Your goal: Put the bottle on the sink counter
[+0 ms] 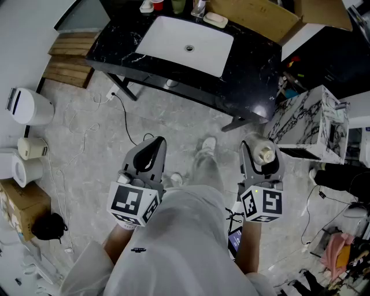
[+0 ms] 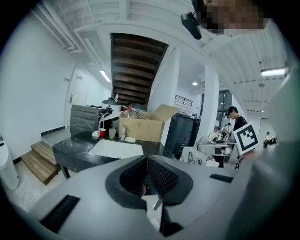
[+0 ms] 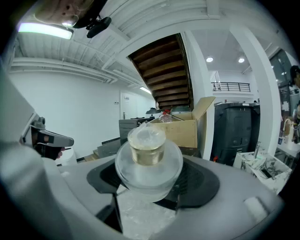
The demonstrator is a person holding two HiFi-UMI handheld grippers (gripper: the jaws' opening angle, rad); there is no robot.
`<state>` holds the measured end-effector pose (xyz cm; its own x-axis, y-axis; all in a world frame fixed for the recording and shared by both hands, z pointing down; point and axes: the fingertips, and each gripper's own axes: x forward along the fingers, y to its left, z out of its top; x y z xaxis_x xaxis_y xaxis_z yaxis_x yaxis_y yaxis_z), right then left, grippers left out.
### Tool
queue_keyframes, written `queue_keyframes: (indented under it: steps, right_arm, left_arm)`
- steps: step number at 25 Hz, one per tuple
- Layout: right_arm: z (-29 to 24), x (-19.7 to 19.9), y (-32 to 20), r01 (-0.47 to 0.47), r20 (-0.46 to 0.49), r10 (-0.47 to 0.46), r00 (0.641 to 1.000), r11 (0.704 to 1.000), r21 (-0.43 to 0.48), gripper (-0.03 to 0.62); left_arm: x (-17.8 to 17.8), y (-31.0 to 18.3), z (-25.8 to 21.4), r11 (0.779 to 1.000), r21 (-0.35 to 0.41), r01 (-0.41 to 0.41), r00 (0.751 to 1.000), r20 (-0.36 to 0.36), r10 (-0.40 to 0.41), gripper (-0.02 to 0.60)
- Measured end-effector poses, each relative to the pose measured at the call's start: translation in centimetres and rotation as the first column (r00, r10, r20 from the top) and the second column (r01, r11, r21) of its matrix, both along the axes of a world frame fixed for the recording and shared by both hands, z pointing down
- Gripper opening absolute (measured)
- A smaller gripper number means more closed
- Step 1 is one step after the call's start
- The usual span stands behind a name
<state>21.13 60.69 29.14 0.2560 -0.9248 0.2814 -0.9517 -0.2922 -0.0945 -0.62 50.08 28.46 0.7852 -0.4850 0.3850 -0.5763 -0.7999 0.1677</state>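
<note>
A clear plastic bottle (image 1: pixel 266 155) with a gold cap sits between the jaws of my right gripper (image 1: pixel 259 151), which is shut on it above the floor. In the right gripper view the bottle (image 3: pixel 148 157) points cap-first away from the camera and fills the gap of the right gripper (image 3: pixel 150 183). My left gripper (image 1: pixel 154 144) is level with it to the left, shut, with nothing in it; in its own view the left gripper (image 2: pixel 147 161) has its jaws meeting. Ahead stands the black marble sink counter (image 1: pixel 254 69) with its white basin (image 1: pixel 185 43).
On the counter's far edge are a cardboard box (image 1: pixel 272 17), a red cup (image 1: pixel 157 6) and a soap dish (image 1: pixel 217 19). A white marbled cabinet (image 1: pixel 312 121) stands right of the counter, wooden steps (image 1: pixel 69 58) left of it. Cables (image 1: pixel 124 121) trail over the floor.
</note>
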Motion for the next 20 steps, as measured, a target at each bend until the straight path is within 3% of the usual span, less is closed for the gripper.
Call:
queue_keyframes:
  steps: [4,7,14,20]
  right_arm:
    - [-1.5,-5.3,5.0,0.046,0.009,-0.046,0.999,0.999,0.025,0.346]
    - [-2.1,-7.1,8.5,0.061,0.024,-0.062,0.998,0.997,0.046,0.345]
    - [-3.4,-7.3,14.5,0.128,0.077,-0.133,0.988,0.989,0.069,0.345]
    - [-3.4,-6.1,16.3,0.198,0.096,-0.208,0.974,0.975,0.100,0.345]
  left_arm:
    - [-3.2,4.7,-0.6,1.000,0.006,0.030,0.999,-0.029,-0.030,0.008]
    - [-3.5,8.4,-0.4,1.000,-0.002,0.030,0.999,-0.033,-0.030,0.008]
    - [-1.0,13.6,-2.9,0.999,0.045,0.016,1.000,-0.014,-0.016,0.008]
    - [-0.5,16.6,-3.1,0.995,0.061,0.081,0.997,0.012,-0.082,0.008]
